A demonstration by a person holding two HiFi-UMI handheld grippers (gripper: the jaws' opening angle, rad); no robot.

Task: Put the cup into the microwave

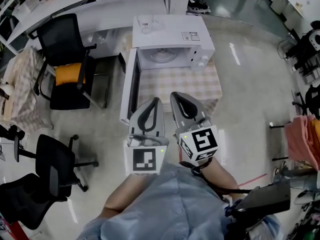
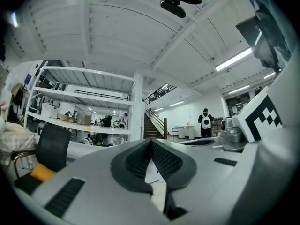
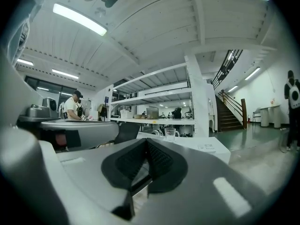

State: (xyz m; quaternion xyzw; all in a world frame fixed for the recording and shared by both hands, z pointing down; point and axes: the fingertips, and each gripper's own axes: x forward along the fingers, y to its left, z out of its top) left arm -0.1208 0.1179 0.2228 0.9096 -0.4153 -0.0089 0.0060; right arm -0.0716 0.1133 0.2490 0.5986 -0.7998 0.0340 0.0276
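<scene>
A clear glass cup [image 1: 145, 23] stands on top of the white microwave [image 1: 172, 36], near its back left corner. The microwave's door [image 1: 131, 86] hangs open to the left, and the white cavity shows. Both grippers are held level side by side in front of the table, well short of the microwave. My left gripper [image 1: 156, 100] is shut with nothing between its jaws, and my right gripper [image 1: 175, 95] is shut and empty too. The right gripper view shows the cup [image 3: 170, 134] ahead, over the closed jaws. In the left gripper view the cup [image 2: 118, 141] sits left of the jaws.
The microwave sits on a small table with a checked cloth [image 1: 200, 86]. A black chair with an orange cushion [image 1: 67, 74] stands at the left, and another black chair [image 1: 55, 164] is nearer. Shelving [image 3: 154, 102] runs behind. A person [image 2: 205, 122] stands far off.
</scene>
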